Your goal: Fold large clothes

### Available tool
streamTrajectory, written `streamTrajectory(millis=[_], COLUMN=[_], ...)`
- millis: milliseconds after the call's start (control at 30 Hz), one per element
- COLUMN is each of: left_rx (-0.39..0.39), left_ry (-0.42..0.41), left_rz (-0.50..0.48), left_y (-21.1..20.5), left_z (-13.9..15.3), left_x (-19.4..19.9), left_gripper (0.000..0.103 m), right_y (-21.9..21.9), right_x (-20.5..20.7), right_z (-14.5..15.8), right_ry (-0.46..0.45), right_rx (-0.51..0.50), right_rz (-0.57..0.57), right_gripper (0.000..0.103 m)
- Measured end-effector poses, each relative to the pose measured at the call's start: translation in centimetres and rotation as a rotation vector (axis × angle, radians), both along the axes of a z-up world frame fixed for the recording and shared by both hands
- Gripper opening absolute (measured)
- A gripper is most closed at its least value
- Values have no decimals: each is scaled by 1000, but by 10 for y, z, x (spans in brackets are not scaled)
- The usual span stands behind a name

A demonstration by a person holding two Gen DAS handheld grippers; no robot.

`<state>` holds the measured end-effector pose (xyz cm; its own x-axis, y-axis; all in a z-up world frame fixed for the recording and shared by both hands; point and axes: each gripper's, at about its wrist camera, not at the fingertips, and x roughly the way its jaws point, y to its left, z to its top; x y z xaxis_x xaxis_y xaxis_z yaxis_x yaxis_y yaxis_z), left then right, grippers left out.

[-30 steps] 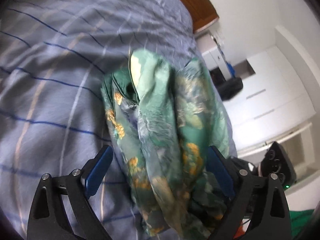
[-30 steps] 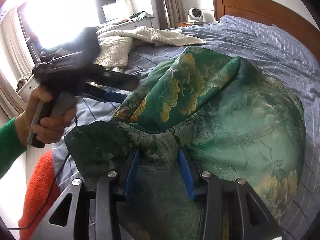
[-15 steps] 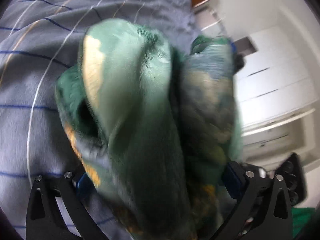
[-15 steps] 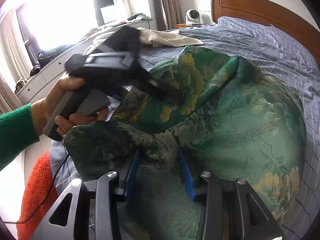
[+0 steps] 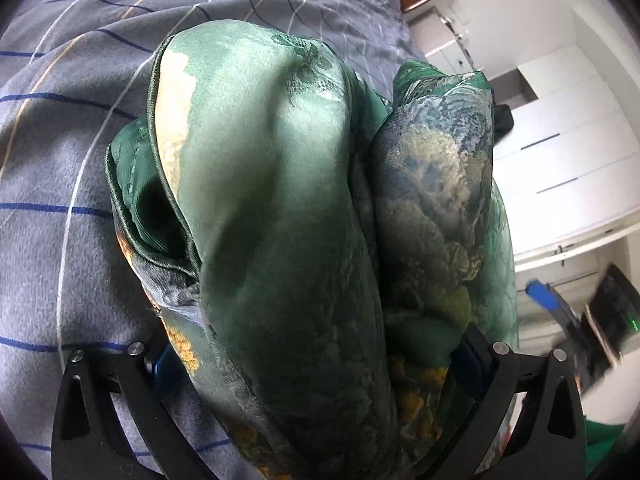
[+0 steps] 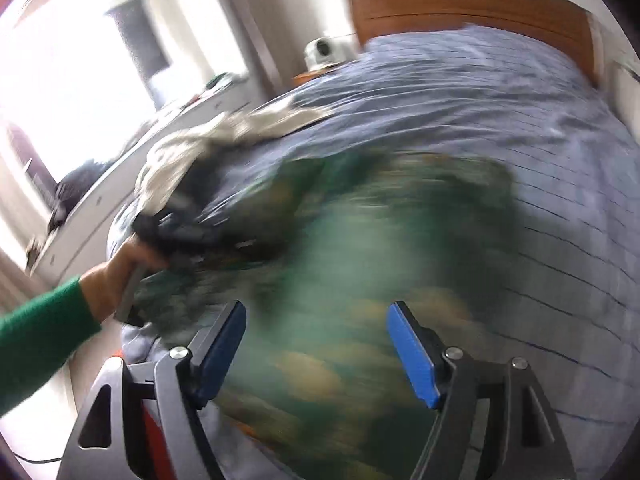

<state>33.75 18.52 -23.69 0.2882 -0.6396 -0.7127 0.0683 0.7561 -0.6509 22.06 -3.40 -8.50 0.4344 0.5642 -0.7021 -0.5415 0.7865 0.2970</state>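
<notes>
Two thick folds of the green garment (image 5: 280,240) are bunched between the left gripper (image 5: 316,356) jaws; whether clamped cannot be told. Right gripper (image 6: 320,344) jaws are spread, empty. Layers should be kept aligned while laid down.

We count one green patterned garment (image 5: 280,208), bunched in thick folds on one bed (image 5: 60,152) with a grey-blue checked cover. We count two tools: the left tool (image 5: 312,364), with its two fingers spread around the bundle, and the right tool (image 6: 316,350), with two blue pads (image 6: 412,356) set wide apart above the cloth. One hand (image 6: 116,280) in a green sleeve shows at the left. Farther off lie one cream towel (image 6: 224,136), one wooden headboard (image 6: 460,10) and one small white device (image 6: 324,50) on a nightstand.
</notes>
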Motion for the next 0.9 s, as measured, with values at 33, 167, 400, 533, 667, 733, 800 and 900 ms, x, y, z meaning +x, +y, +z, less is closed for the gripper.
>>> streamTrajectory(millis=[33, 167, 400, 533, 667, 733, 800, 900], left_rx=[1, 1, 16, 7, -6, 6, 24, 48], left_ry=[-3, -7, 0, -5, -14, -31, -44, -85], left_rz=[0, 0, 2, 12, 43, 59, 88, 119], left_y=[1, -4, 0, -2, -2, -3, -6, -14], left_z=[0, 1, 4, 4, 0, -1, 1, 16], left_x=[-3, -5, -17, -17, -18, -21, -25, -38], left_gripper=[103, 103, 103, 103, 103, 103, 103, 79], right_y=[-19, -94, -99, -72, -53, -44, -37, -35], right_x=[7, 41, 75, 103, 121, 125, 125, 112], right_z=[-4, -50, -102, -132, -142, -139, -134, -109], right_ry=[18, 245, 462, 543, 563, 558, 530, 435], right_rx=[13, 124, 436, 499, 510, 490, 458, 399], right_rz=[-30, -186, -148, -90, -59, -57, -61, -47], right_gripper=[75, 75, 75, 96, 97, 95, 84, 64])
